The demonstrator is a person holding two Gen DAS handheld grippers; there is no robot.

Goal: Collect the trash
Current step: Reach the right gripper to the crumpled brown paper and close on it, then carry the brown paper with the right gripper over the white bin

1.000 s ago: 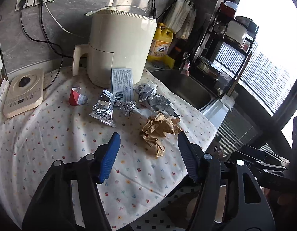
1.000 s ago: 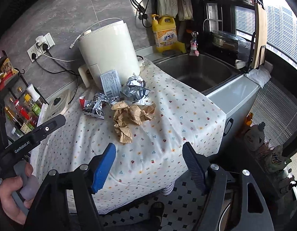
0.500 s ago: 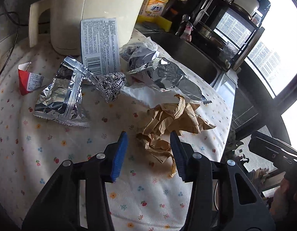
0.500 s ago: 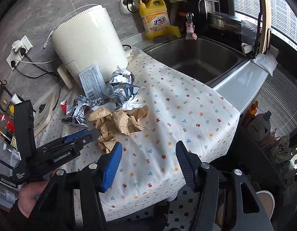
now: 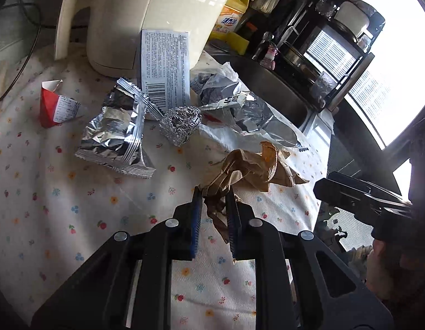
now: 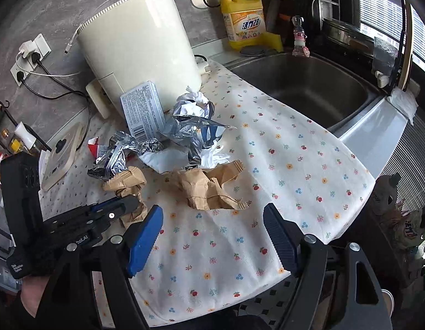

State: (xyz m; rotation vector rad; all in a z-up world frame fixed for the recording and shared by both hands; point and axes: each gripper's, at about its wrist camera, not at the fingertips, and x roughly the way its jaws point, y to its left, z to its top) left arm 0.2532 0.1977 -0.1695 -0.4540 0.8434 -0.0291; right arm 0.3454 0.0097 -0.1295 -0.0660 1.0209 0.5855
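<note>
Trash lies on the flowered cloth. My left gripper (image 5: 213,192) is shut on the near end of a crumpled brown paper bag (image 5: 251,167); it shows in the right wrist view (image 6: 209,187) with the left gripper (image 6: 129,203) at its left end. Behind it lie a silver foil wrapper (image 5: 116,134), a foil ball (image 5: 180,125), a white printed packet (image 5: 165,66), a red carton scrap (image 5: 51,104) and crumpled silver-white wrappers (image 5: 240,104). My right gripper (image 6: 212,217) is open and empty, just in front of the bag.
A cream appliance (image 6: 140,44) stands behind the trash. A steel sink (image 6: 308,85) lies to the right, with a yellow detergent bottle (image 6: 244,19) behind it. The cloth's edge (image 6: 267,277) drops off to a tiled floor. A small scale (image 6: 61,156) sits at the left.
My left gripper moved forward to the brown paper bag and closed on its near end. My right gripper came closer to the bag and stayed open.
</note>
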